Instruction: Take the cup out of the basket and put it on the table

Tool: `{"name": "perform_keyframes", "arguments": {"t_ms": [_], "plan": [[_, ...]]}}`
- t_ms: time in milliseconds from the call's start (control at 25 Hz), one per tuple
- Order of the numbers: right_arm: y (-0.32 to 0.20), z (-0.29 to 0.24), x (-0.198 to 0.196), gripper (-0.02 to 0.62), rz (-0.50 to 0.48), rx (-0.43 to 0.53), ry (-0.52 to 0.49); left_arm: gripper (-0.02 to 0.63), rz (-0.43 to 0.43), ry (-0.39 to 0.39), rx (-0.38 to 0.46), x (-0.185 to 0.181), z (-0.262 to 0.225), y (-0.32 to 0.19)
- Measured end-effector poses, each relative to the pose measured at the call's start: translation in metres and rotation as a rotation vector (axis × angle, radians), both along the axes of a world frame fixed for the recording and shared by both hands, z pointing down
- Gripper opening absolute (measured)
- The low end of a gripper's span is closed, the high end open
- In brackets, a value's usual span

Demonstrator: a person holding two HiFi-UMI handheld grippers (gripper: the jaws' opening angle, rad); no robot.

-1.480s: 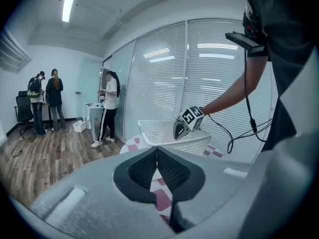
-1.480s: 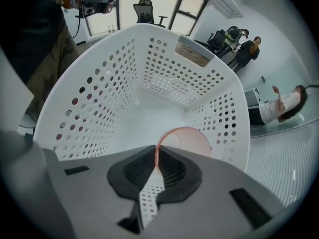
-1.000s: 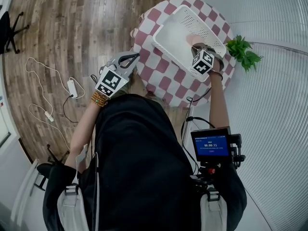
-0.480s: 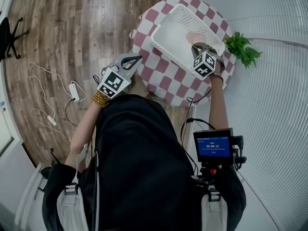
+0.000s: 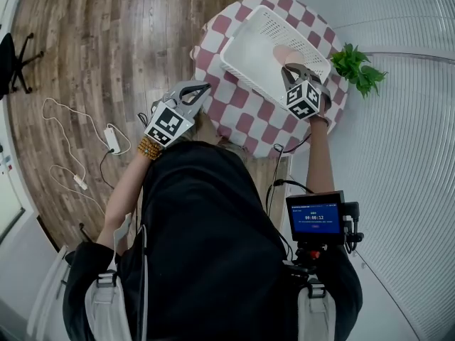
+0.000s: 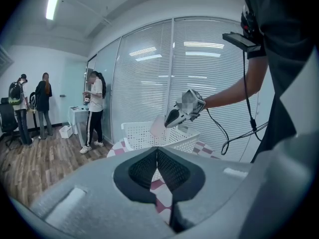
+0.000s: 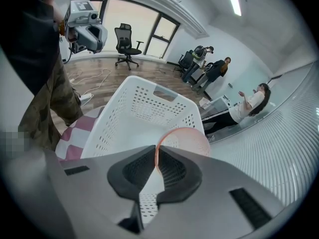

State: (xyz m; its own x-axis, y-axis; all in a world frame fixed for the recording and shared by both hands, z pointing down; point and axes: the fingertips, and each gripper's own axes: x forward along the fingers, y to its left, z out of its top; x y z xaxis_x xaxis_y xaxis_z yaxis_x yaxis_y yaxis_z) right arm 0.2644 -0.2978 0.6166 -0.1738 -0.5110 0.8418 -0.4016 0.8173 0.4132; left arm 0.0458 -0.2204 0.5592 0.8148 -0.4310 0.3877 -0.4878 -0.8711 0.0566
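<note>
On the round checkered table (image 5: 234, 112) stands a white perforated basket (image 5: 249, 48). My right gripper (image 5: 293, 69) is over the basket's right end, shut on the rim of a translucent pink cup (image 5: 283, 54). In the right gripper view the pads (image 7: 169, 171) pinch the cup's wall (image 7: 187, 136) above the basket (image 7: 129, 103). The left gripper view shows the cup (image 6: 157, 126) hanging just above the basket's rim (image 6: 144, 133). My left gripper (image 5: 201, 89) hovers by the table's left edge, shut and holding nothing (image 6: 157, 151).
A green plant (image 5: 359, 69) sits at the table's right edge beside the blinds. Cables and a power adapter (image 5: 106, 137) lie on the wooden floor to the left. A small screen (image 5: 313, 217) hangs at the person's waist. Several people (image 6: 94, 108) stand far off.
The right gripper has risen a little with the cup. The left gripper has hardly moved.
</note>
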Motion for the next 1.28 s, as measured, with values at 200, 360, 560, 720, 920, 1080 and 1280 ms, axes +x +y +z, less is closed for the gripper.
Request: {"name": "perform_keyframes", "arguments": {"t_ms": [200, 360, 560, 720, 920, 1080, 1280], "plan": [[0.0, -0.019, -0.006, 0.023, 0.016, 0.043, -0.052, 0.006, 0.007, -0.004, 0.002, 0.004, 0.0, 0.002], [-0.001, -0.033, -0.012, 0.025, 0.026, 0.076, -0.094, 0.006, 0.016, -0.007, 0.003, 0.007, 0.001, 0.0], [0.001, -0.048, -0.019, 0.024, 0.035, 0.114, -0.148, 0.006, 0.027, -0.01, 0.007, 0.013, 0.002, 0.001], [0.002, -0.063, -0.028, 0.023, 0.057, 0.139, -0.224, 0.006, 0.036, -0.012, 0.005, 0.016, 0.002, 0.001], [0.004, -0.081, -0.038, 0.023, 0.1, 0.153, -0.365, 0.006, 0.047, -0.013, 0.005, 0.019, 0.004, 0.0], [0.006, -0.094, -0.044, 0.023, 0.13, 0.166, -0.464, 0.006, 0.053, -0.011, 0.006, 0.022, 0.004, -0.001], [0.01, -0.107, -0.052, 0.023, 0.152, 0.173, -0.556, 0.006, 0.061, -0.012, 0.007, 0.025, 0.004, -0.001]]}}
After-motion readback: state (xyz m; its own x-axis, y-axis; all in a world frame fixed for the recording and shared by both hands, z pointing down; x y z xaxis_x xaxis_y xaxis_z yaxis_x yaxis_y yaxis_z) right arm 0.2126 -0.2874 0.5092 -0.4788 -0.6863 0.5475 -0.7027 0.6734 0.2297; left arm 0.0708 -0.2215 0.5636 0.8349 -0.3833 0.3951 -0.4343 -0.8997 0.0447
